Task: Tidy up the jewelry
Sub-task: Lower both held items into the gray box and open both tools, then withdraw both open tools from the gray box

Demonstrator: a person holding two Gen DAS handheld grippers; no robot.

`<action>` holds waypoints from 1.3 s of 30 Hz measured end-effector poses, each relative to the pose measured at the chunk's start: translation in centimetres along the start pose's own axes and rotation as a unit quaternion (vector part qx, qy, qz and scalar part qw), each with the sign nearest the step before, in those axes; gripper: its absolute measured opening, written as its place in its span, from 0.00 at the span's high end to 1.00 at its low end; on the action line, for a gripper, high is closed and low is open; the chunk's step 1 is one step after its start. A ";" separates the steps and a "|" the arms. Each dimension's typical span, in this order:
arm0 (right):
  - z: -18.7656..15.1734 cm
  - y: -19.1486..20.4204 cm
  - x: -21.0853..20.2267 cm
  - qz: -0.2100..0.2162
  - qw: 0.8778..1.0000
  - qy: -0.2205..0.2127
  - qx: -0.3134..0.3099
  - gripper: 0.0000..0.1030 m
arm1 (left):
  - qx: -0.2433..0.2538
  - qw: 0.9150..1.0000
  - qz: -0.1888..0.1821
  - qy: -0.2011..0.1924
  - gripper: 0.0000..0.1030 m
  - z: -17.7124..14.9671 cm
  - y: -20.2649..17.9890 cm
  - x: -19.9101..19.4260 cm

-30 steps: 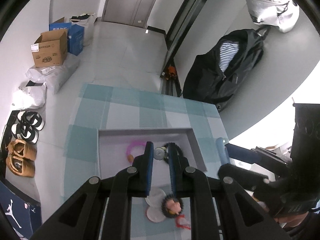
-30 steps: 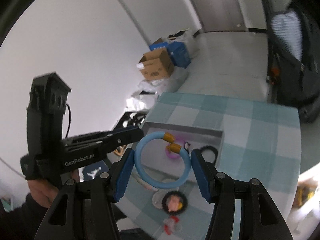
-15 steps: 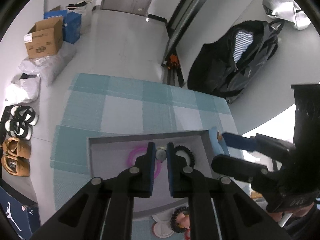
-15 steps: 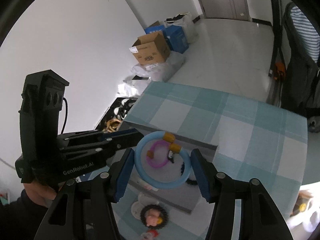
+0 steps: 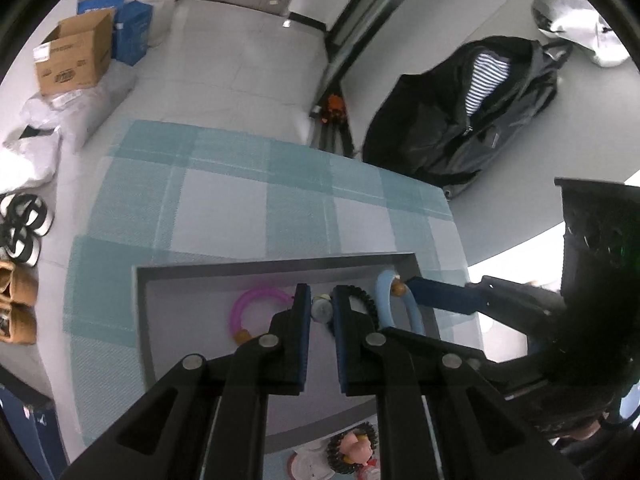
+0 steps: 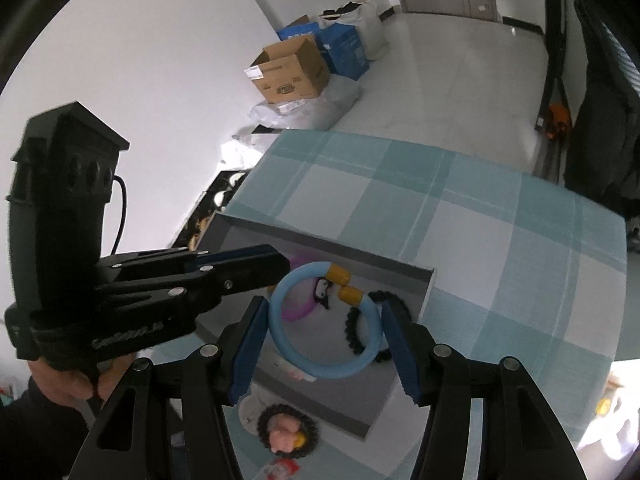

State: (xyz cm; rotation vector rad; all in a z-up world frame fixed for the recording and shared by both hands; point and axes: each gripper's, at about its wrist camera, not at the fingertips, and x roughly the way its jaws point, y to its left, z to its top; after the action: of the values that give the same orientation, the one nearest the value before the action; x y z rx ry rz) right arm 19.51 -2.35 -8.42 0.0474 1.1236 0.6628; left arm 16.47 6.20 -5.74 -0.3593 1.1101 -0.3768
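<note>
Right gripper [image 6: 324,340] pinches the blue ring [image 6: 322,322] between its pads, hanging over the grey tray [image 6: 424,292], near the tray's right wall. Left gripper [image 5: 322,312], jaws narrowly parted and gripping nothing, sits mid-tray between pink ring [image 5: 250,308] and black beaded bracelet [image 5: 366,300]. Open floor toward the tray's left wall.

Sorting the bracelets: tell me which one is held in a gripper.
The blue bracelet with amber tips, clamped in the right gripper over the tray. The pink bracelet and black beaded bracelet lie loose inside.
</note>
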 end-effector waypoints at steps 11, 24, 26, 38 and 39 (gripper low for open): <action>-0.1 0.4 -2.2 -0.035 0.998 -0.040 -0.029 0.25 | -0.044 0.998 -0.038 -0.028 0.34 0.4 1.2 -1.9; -1.4 0.6 -4.4 -0.052 0.994 -0.086 -0.038 0.16 | -0.025 0.997 0.028 -0.072 0.34 -1.5 1.4 -4.6; -1.7 0.6 -4.7 -0.050 0.994 -0.096 -0.034 0.13 | -0.014 0.996 0.044 -0.073 0.34 -2.0 1.0 -4.8; -5.6 2.1 -7.0 -0.056 0.987 -0.145 -0.033 0.00 | 0.050 0.988 0.116 -0.094 0.34 -5.9 -1.9 -5.4; -5.9 2.2 -7.1 -0.057 0.987 -0.146 -0.033 0.00 | 0.049 0.987 0.118 -0.098 0.34 -6.3 -2.0 -5.6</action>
State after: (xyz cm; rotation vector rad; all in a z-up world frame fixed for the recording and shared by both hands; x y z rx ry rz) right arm 11.61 -5.96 -4.50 0.0216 0.8145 0.5693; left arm 8.31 6.53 -2.89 -0.1699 0.9263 -0.1803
